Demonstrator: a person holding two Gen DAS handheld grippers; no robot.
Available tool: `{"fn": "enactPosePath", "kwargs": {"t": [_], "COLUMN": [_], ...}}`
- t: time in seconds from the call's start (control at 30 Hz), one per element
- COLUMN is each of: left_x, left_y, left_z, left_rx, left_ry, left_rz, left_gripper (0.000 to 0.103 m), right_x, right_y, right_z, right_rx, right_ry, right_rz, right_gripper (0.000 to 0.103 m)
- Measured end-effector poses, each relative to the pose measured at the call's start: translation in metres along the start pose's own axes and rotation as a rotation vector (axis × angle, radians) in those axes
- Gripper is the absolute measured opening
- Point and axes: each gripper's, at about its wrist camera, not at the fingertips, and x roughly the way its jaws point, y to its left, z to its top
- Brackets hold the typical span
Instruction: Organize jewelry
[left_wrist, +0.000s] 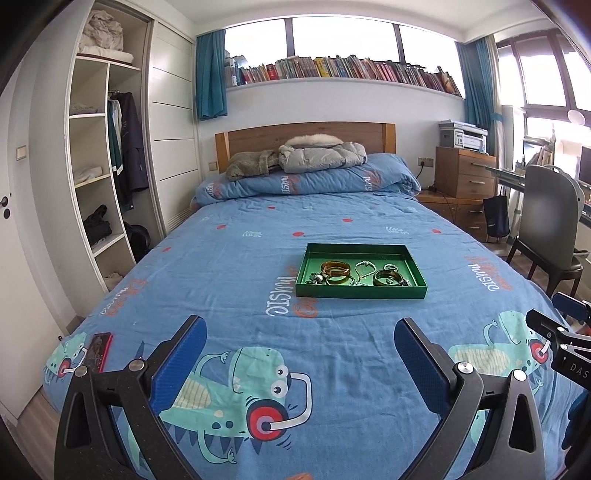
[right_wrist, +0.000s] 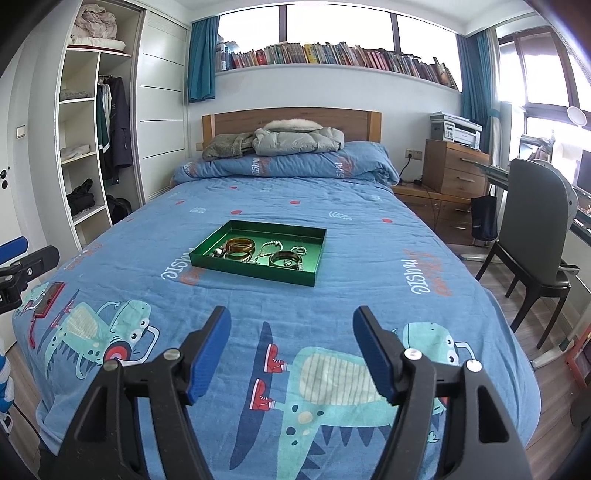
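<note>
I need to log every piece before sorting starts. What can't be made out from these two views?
- Small pieces in the green tray: too small and tangled in both views; count unclear.
- Red phone: seen edge-on, screen unreadable.
- Book titles: too small.

Daylit bedroom: blue bed (left_wrist: 295, 229), open wardrobe (left_wrist: 103, 147), bookshelf (left_wrist: 343, 70).

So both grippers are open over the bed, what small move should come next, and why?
Probably move the right gripper forward toward the green tray. Both it and the left gripper are open and empty, well short of the tray, where the amber bangles and chains lie jumbled together.
</note>
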Motion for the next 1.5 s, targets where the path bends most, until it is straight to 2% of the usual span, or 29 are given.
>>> {"fn": "enactPosePath", "kwargs": {"t": [0.83,1.5], "left_x": [0.003,0.014], "left_y": [-0.003,0.002], "left_z": [-0.001,-0.017], "left_rx": [0.001,-0.006], "left_ry": [0.016,0.062], "left_rz": [-0.013,0.006], "left_gripper": [0.102,0.102], "right_x": [-0.003,-0.004], "right_y": [-0.008,-0.01], "right_z": [-0.002,0.0], "right_rx": [-0.003,0.01], "right_ry": [-0.006,-0.018], "right_rz": [-0.042,-0.132], "right_gripper": [0.068,0.069]}}
